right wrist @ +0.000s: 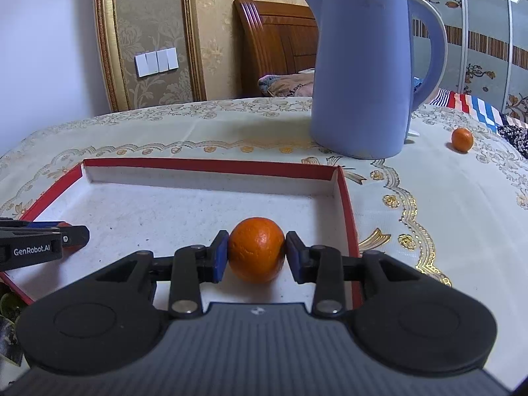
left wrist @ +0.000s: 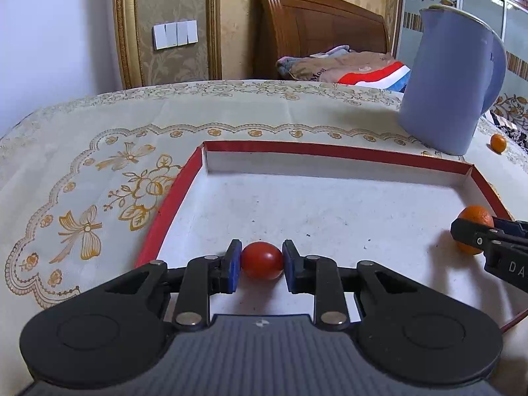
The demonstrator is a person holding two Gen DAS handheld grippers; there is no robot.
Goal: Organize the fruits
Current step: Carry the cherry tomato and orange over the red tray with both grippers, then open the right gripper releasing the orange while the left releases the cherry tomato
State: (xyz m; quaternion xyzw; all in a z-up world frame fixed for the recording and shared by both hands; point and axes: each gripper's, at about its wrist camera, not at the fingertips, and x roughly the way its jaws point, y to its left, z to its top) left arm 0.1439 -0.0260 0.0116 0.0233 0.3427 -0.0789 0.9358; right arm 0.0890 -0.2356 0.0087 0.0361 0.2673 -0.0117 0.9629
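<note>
While both grippers are parked over the red-edged tray (left wrist: 330,151), I'd say the risky bit is the let-go. The left gripper (left wrist: 262,264) has its blue pads pressed on either side of a small red tomato (left wrist: 262,260), and the right gripper (right wrist: 256,257) is clamped the same way on an orange (right wrist: 256,253). Both fruits look like they're at or just above the tray floor, but I can't tell for sure if they're resting on it.

What could go wrong, my guess:
- Both are round, so if the jaws spread fast or unevenly, either one could roll across that flat white floor. The walls are low, so a decent nudge might hop the orange over the edge at 3 o'clock, since it sits close to that wall.
- The tomato is smooth, glossy and probably soft, so squeezing harder could bruise or split it.
- The two grippers are near each other inside the tray, so a careless pull-out could knock the other fruit.

Looks-wise: the tomato is egg-shaped and shiny, the orange has pebbly, matte skin with a highlight on top. A second, smaller orange (right wrist: 462,139) sits out on the tablecloth (right wrist: 445,198) at about 2 o'clock from the tray, past the blue kettle (right wrist: 363,76), not yet collected.
</note>
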